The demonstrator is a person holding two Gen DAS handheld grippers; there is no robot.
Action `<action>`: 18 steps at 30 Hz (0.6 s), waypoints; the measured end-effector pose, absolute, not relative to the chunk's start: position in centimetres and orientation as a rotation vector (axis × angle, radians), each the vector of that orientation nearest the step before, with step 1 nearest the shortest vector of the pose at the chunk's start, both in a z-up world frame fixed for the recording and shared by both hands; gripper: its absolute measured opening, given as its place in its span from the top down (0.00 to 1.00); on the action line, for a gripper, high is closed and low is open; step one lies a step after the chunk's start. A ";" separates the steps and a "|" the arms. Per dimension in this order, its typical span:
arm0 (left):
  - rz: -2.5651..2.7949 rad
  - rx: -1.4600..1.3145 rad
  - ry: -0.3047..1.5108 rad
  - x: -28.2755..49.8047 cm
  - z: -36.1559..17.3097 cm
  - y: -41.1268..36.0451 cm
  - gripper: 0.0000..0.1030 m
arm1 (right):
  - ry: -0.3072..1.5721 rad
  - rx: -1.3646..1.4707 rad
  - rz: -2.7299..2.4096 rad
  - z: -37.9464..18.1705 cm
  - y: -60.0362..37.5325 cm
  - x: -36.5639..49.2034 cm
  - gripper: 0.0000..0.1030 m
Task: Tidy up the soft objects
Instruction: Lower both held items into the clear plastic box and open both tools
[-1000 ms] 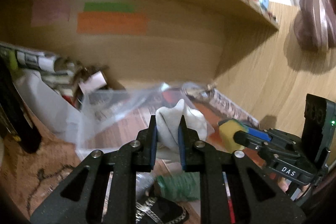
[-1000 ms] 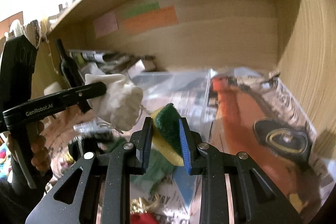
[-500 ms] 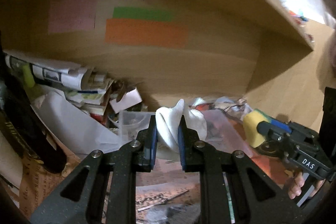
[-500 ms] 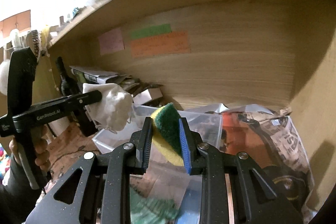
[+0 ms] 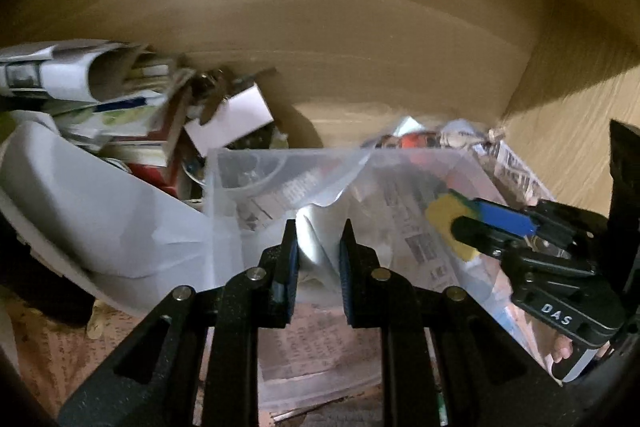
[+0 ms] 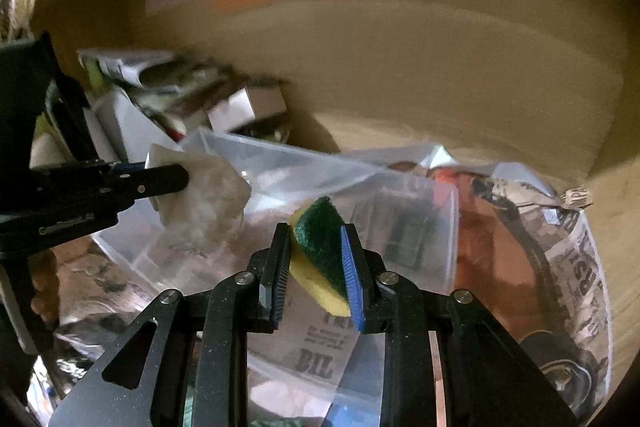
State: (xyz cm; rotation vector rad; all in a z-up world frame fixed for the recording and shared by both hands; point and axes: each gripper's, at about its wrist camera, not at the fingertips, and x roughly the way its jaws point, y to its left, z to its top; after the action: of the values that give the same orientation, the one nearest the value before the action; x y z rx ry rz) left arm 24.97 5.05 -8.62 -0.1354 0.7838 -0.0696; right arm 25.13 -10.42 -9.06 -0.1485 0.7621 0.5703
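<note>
Plainly, both loads could miss the clear plastic bin (image 6: 312, 183): its thin near wall may buckle or slide if a gripper bumps it. The left gripper (image 5: 318, 247) pinches the white cloth (image 5: 320, 227) just over the bin's near left edge; the right gripper (image 6: 316, 255) clamps the yellow-green sponge (image 6: 320, 239) above its middle. Compared with a second ago, both tools have moved farther into the shelf, and the bin looms larger.

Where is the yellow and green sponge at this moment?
The sponge is clamped in the right gripper, above the clear plastic container, right of the white cloth held by the left gripper.
</note>
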 end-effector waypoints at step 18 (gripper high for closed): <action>-0.050 -0.131 0.670 19.4 -4.2 5.3 0.13 | 0.672 -0.136 0.566 -6.6 -11.3 22.5 0.23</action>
State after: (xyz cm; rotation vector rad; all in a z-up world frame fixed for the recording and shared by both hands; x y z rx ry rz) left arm 19.36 5.26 -4.21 -0.1306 0.6695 -0.0499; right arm 22.51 -11.34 -6.64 -0.1360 0.6725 0.5664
